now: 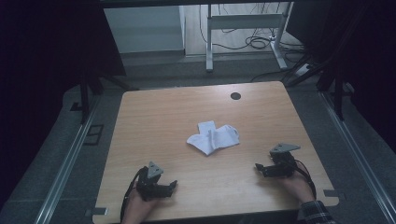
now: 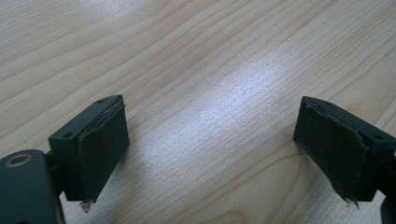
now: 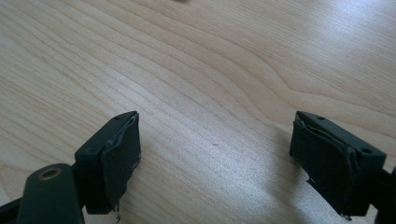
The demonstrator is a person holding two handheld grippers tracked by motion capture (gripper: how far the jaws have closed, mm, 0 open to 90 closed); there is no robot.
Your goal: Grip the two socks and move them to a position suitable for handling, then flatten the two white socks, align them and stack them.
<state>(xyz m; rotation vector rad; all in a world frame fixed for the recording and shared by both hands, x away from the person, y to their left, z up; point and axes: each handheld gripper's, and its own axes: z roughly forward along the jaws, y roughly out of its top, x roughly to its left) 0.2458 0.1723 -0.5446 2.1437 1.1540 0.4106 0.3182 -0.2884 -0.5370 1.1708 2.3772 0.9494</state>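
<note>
1. Socks [image 1: 213,137]: a small heap of white socks lies just right of centre in the high view, on the bench [image 1: 154,121], one piece folded partly over the other; whether it is one pair cannot be told

2. Left hand-held gripper [image 1: 173,185]: sits at the lower left of the frame, low over the bench near its front edge, well apart from the socks. In the left gripper view its jaws stand wide apart with bare wood grain between them; nothing is held

3. Right hand-held gripper [image 1: 258,169]: sits at the lower right of the frame, nearer the socks than the left one yet not touching them. In the right gripper view its jaws are likewise spread wide over bare wood, holding nothing

4. Step in hand, as judged: the approach to the socks, both tools unloaded

5. Recommended approach: bring each hand-held gripper in from its own side toward the middle of the frame, keeping the jaws spread until one fabric edge lies between the pads [image 2: 103,149]

6. Recommended grasp: take a single layer at an outer edge, such as the cuff end at the upper left of the heap, rather than the overlapped middle, so the pieces separate

7. Caution: the cloth is limp and will likely drag across the bench; lower the jaws close to the surface before closing, and avoid pinching both layers
</note>
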